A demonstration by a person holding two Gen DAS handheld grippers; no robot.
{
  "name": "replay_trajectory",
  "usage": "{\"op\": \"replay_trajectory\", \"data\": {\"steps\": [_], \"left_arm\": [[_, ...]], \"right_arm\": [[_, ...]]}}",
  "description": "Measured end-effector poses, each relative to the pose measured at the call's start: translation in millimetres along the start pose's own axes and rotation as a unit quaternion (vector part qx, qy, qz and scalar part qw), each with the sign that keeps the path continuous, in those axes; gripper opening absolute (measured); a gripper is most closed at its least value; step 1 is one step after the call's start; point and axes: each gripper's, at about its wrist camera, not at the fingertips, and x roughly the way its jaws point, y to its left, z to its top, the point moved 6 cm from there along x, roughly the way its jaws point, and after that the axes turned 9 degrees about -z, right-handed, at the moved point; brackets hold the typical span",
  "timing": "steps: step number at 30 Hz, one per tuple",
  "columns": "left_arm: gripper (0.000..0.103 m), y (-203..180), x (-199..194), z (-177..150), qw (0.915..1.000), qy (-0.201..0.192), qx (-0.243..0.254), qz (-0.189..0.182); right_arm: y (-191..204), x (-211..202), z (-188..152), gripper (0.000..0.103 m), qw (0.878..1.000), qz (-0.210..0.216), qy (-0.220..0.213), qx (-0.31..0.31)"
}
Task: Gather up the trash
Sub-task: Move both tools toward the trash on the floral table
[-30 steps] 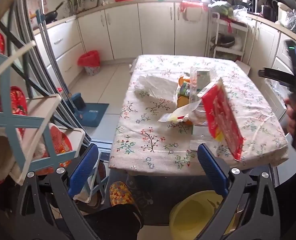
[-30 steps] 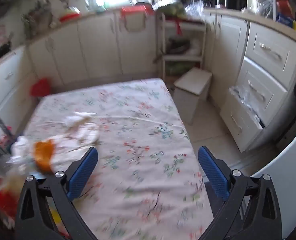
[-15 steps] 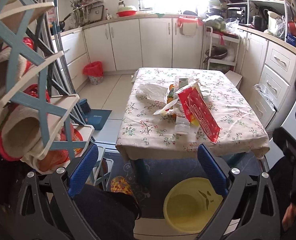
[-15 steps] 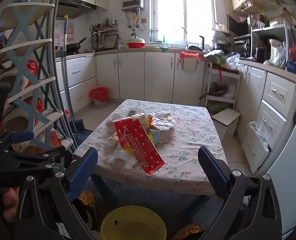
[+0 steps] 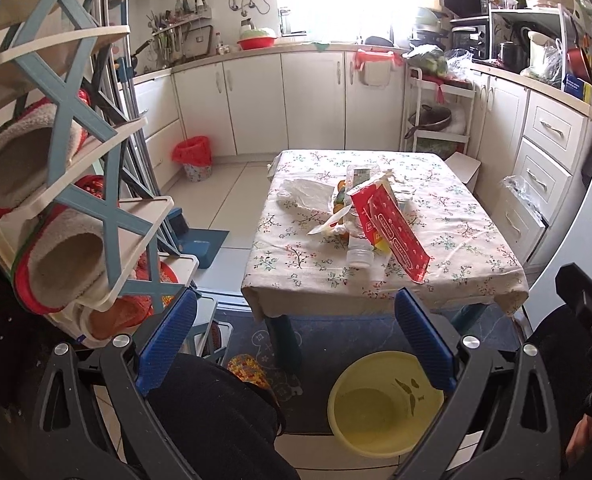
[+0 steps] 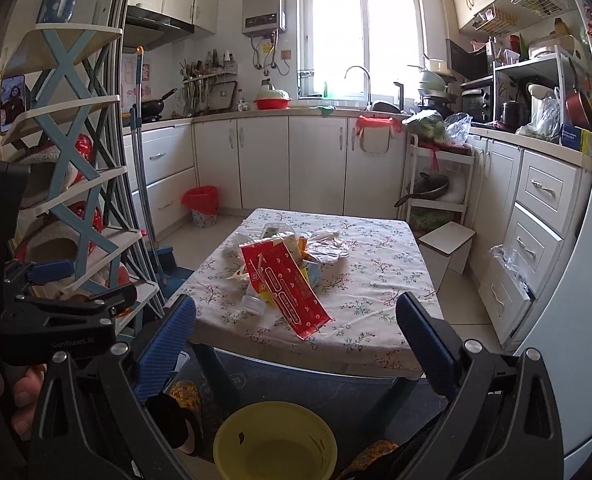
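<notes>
Since it's all heaped mid-frame, the trash pile (image 5: 360, 216) is easy to spot on the table (image 5: 448, 240) with the flowered cloth: a shiny red wrapper (image 5: 392, 232) leaning up at a tilt, a clear plastic bottle (image 5: 358, 250) lying on its side right by it, a crumpled white bag (image 5: 304, 194) toward the upper left of the heap, plus some orange and yellow scraps I can't make out. Low in the frame, on the floor just in front of the table, sits a yellow bucket (image 5: 380, 408). Both the left gripper (image 5: 296, 344) and right gripper (image 6: 296, 344) are spread wide with nothing between the blue pads, well short of the pile. A shoe rack (image 5: 75, 168) crowds the left edge, and a red-lined bin (image 5: 193, 158) stands by the cabinets, upper left.
</notes>
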Motion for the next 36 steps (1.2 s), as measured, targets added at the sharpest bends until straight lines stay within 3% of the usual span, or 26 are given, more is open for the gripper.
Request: {"op": "replay_trajectory", "data": {"steps": [36], "left_arm": [[0.095,-3,-8,-1,1.0000,-0.001,0.001,0.002]], "right_arm": [[6,-12,14,0.096,1.000,0.016,-0.011,-0.001]]}}
